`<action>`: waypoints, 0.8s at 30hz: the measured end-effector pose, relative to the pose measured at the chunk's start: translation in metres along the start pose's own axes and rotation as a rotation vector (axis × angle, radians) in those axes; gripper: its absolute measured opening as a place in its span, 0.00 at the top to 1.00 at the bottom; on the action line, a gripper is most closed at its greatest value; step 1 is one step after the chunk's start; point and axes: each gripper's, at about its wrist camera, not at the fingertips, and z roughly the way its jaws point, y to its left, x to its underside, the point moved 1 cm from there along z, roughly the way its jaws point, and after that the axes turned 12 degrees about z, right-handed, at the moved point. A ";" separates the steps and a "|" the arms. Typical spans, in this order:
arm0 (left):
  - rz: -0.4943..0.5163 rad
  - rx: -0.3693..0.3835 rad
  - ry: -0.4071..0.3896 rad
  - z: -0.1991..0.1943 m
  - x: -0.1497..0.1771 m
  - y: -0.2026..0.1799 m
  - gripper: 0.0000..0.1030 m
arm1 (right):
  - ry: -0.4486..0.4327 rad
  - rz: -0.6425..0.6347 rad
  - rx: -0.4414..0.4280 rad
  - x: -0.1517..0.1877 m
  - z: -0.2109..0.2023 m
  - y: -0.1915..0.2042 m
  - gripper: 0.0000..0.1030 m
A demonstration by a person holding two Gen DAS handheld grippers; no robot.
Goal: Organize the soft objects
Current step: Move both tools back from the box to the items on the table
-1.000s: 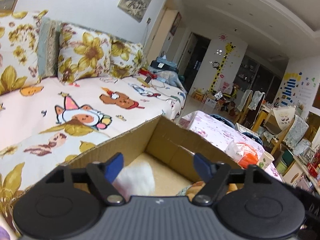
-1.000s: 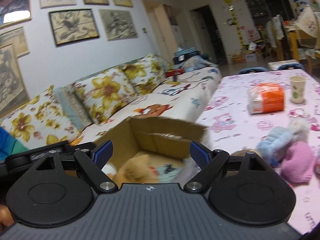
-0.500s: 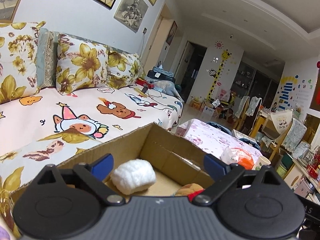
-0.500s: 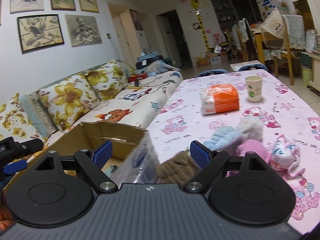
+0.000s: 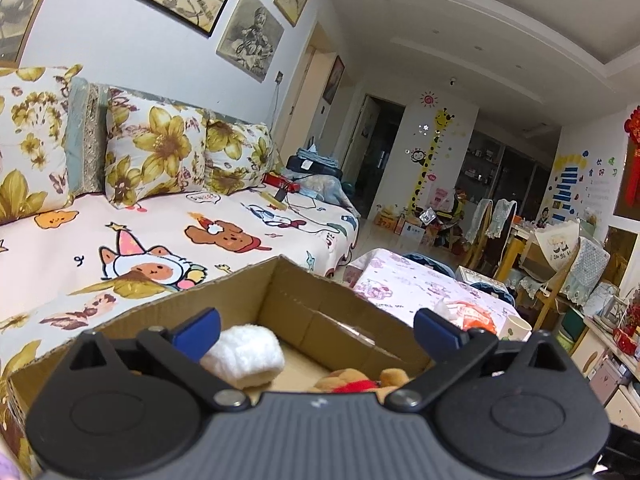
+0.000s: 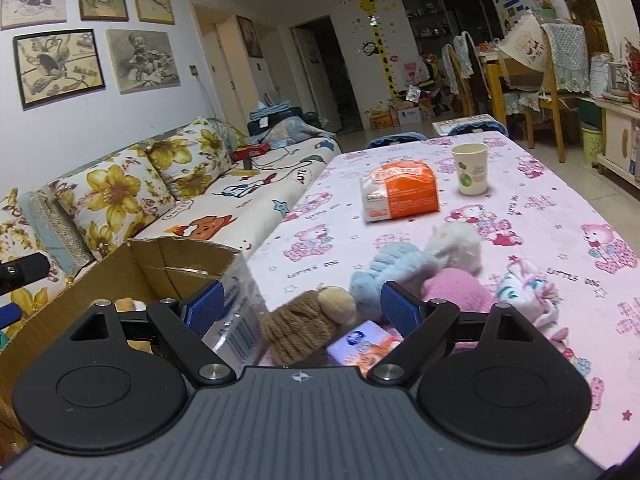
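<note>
Presently, all places are given from the cardboard box [image 5: 332, 312], an open-topped carton standing at the near left edge of the table [image 6: 540, 208] beside the sofa [image 5: 80, 240].

Left gripper [image 5: 316, 328]: held over the box's near rim, pointing across the opening. Its jaws have just been opening and now stand wide apart; nothing lies between the blue pads, and nothing is gripped.

White soft toy [image 5: 244, 352]: inside the box, on its floor near the left wall, just past the left gripper's left pad and apart from it.

Brown plush with a red part [image 5: 356, 382]: inside the box, at the near edge, partly hidden behind the gripper body.

Right gripper [image 6: 302, 306]: to the right of the box, over the table. Jaws parted and empty; the pads press on nothing.

Brown knitted toy [image 6: 304, 328]: on the table just right of the box's printed side, lying in line with the gap of the right gripper.

Small printed packet [image 6: 360, 346]: touching the brown knitted toy on its right.

Light blue plush [image 6: 392, 268], pale grey plush [image 6: 456, 246], pink plush [image 6: 456, 286] and pastel patterned plush [image 6: 524, 292]: bunched together on the table, further right of the box.

Orange and white package [image 6: 400, 192] and paper cup [image 6: 470, 168]: on the table, well beyond the box.
</note>
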 end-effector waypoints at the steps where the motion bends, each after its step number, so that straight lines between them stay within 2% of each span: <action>1: 0.004 0.003 -0.003 -0.001 0.000 -0.003 0.01 | 0.000 0.005 0.005 0.000 -0.001 -0.003 0.00; 24: 0.171 0.105 -0.028 -0.011 0.009 -0.083 0.01 | -0.043 0.081 0.123 -0.008 -0.018 -0.051 0.00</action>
